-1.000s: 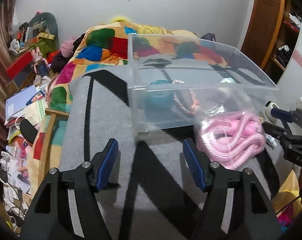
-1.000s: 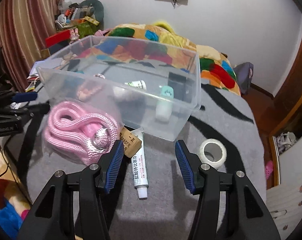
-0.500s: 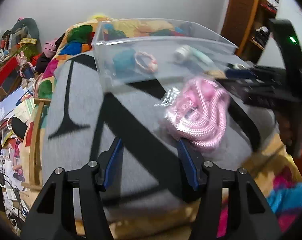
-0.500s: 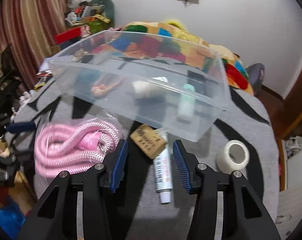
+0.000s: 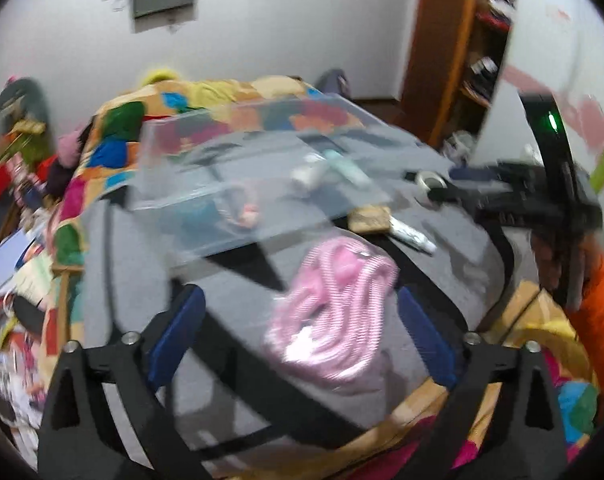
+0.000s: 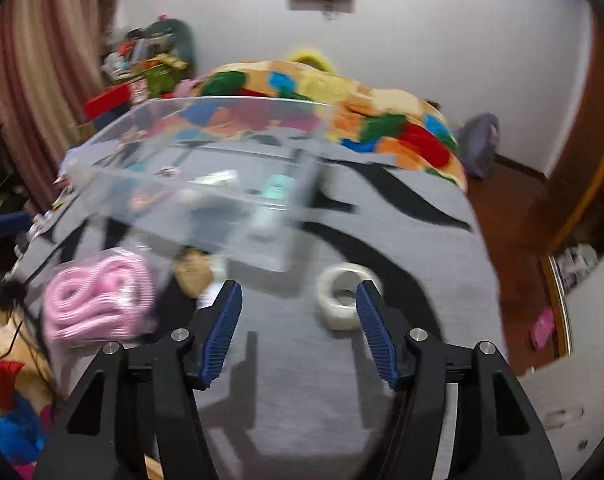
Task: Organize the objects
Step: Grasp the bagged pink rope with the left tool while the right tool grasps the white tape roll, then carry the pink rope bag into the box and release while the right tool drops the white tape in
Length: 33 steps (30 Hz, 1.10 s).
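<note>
A clear plastic bin (image 5: 237, 184) (image 6: 205, 184) stands on a grey blanket with black stripes and holds several small items. A bagged pink rope coil (image 5: 334, 304) (image 6: 97, 300) lies in front of it. My left gripper (image 5: 297, 332) is open and empty, with the rope between its fingers' line of sight. My right gripper (image 6: 297, 332) is open and empty, just short of a white tape roll (image 6: 346, 296) (image 5: 430, 184). A brown eraser block (image 6: 193, 272) (image 5: 370, 218) and a white tube (image 5: 412, 236) lie by the bin's front wall. Both views are blurred.
A colourful patchwork quilt (image 6: 342, 108) lies behind the bin. The blanket's near edge (image 5: 382, 412) drops off to clutter on the floor. Piles of books and boxes (image 5: 13, 216) sit on the left. A wooden door (image 5: 446, 48) is at the right.
My left gripper has swung right and now faces the pink rope head on. My right gripper has swung right from the eraser and tube towards the tape roll.
</note>
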Tool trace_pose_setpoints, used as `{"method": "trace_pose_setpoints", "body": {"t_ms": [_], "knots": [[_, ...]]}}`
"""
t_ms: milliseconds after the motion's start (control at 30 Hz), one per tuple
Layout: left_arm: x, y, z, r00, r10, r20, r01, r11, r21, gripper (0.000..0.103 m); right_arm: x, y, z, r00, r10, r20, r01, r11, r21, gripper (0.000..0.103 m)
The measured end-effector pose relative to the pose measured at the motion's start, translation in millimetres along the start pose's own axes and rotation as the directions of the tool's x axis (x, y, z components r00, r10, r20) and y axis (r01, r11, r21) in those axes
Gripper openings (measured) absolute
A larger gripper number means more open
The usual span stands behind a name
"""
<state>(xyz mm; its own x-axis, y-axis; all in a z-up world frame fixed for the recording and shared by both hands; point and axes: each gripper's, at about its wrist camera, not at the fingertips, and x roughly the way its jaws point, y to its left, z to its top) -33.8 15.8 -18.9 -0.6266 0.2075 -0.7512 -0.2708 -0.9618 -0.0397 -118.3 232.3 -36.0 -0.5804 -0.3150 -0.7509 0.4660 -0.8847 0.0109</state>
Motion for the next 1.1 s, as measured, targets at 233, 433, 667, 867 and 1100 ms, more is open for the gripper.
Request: {"method": "trace_pose_setpoints", "body": {"t_ms": [233, 433, 667, 867, 1100], "knots": [[54, -18, -8, 0.992, 0.001, -0.126, 0.006, 0.998, 0.056, 0.098, 30, -26, -5, 0.996, -0.022, -0.081, 0.026, 0.998, 0.05, 0.056], [59, -13, -11, 0.995, -0.022, -0.1, 0.023, 1.0, 0.006, 0.082, 34, -29, -1, 0.999, -0.017, -0.039, 0.02, 0.995, 0.099, 0.039], [48, -20, -20, 0.998, -0.009, -0.056, 0.008, 1.0, -0.024, 0.067, 23, -25, -9, 0.999, 0.038, -0.019, -0.036, 0.992, 0.119, 0.035], [32, -22, -27, 1.0, 0.0, -0.03, -0.002, 0.998, -0.064, 0.064, 2, -14, -16, 0.997, 0.082, 0.011, -0.083, 0.989, 0.126, 0.035], [-4, -6, -26, 0.998, 0.035, 0.043, -0.03, 0.993, -0.118, 0.063, -26, 2, -13, 0.99, 0.118, 0.074, -0.125, 0.986, 0.112, 0.035]]}}
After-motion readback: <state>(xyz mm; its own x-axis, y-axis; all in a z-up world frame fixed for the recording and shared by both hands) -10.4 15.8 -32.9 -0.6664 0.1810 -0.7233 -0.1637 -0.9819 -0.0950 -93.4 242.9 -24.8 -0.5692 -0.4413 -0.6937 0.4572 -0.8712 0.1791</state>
